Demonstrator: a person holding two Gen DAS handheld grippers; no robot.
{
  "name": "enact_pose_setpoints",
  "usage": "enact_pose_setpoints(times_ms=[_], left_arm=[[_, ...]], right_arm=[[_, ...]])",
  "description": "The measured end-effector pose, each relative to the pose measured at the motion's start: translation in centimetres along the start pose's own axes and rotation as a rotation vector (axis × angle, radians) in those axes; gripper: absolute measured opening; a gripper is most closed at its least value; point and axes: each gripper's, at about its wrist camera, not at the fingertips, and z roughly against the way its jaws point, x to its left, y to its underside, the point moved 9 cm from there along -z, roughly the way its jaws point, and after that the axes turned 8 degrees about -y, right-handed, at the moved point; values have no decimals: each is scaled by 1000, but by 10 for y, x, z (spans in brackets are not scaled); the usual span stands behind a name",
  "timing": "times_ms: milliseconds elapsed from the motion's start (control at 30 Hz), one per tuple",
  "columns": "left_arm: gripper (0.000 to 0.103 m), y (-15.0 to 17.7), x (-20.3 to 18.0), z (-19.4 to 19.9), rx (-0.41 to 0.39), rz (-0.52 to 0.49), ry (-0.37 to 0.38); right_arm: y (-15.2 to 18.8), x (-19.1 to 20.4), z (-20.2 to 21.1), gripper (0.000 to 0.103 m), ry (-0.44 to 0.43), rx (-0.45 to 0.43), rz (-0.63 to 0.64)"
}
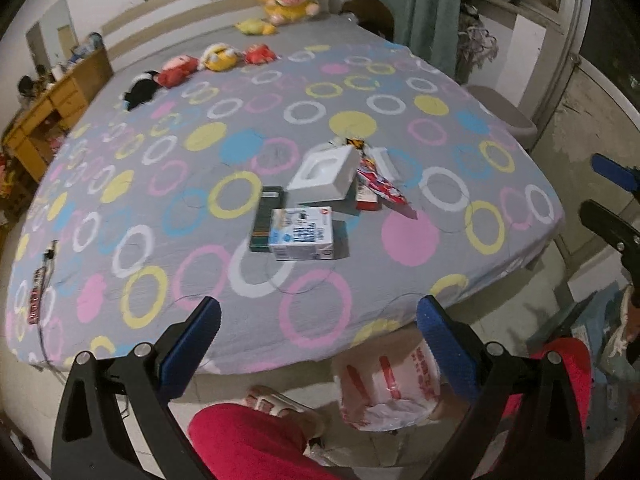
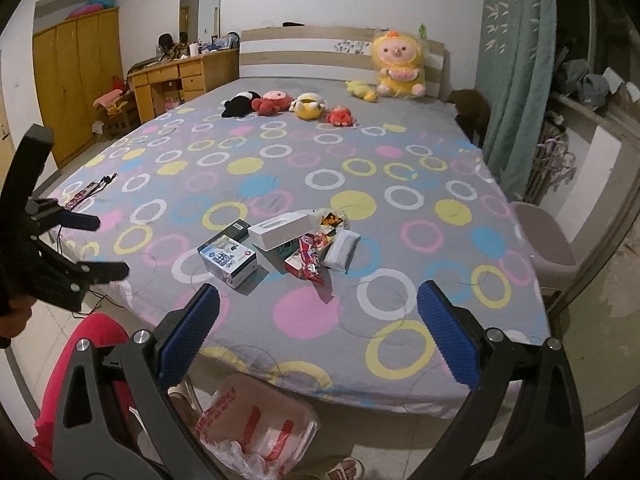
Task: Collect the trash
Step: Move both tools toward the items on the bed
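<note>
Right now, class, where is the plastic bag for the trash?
The plastic bag sits on the floor at the foot of the bed, beside the person's sandalled foot, low in both wrist views.

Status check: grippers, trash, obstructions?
Left gripper open, right gripper open, both empty. Box-and-wrapper trash pile untouched on circle-patterned bed. Red-and-white plastic bag on floor. Nothing blocking.

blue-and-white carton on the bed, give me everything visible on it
The carton is a small rectangular box, apparently printed cardboard, blue and white with unreadable graphics. It looks closed and undented, lying flat on the circle-patterned bedspread at the near end of the trash cluster. A dark green box lies directly alongside. No gripper touches it.
</note>
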Motion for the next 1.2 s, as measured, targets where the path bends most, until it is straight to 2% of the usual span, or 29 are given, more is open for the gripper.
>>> enact_pose_setpoints(times_ms=[633, 867, 1200], left_arm=[[96, -30, -11, -127, 180, -7, 57], [96, -32, -5, -159, 225, 6, 50], [96, -37, -4, -192, 269, -4, 44]], right_arm=[[-9, -19, -132, 97, -144, 151, 69], [-3, -23, -181, 97, -207, 211, 58], [13, -28, -238, 97, -233, 282, 48]])
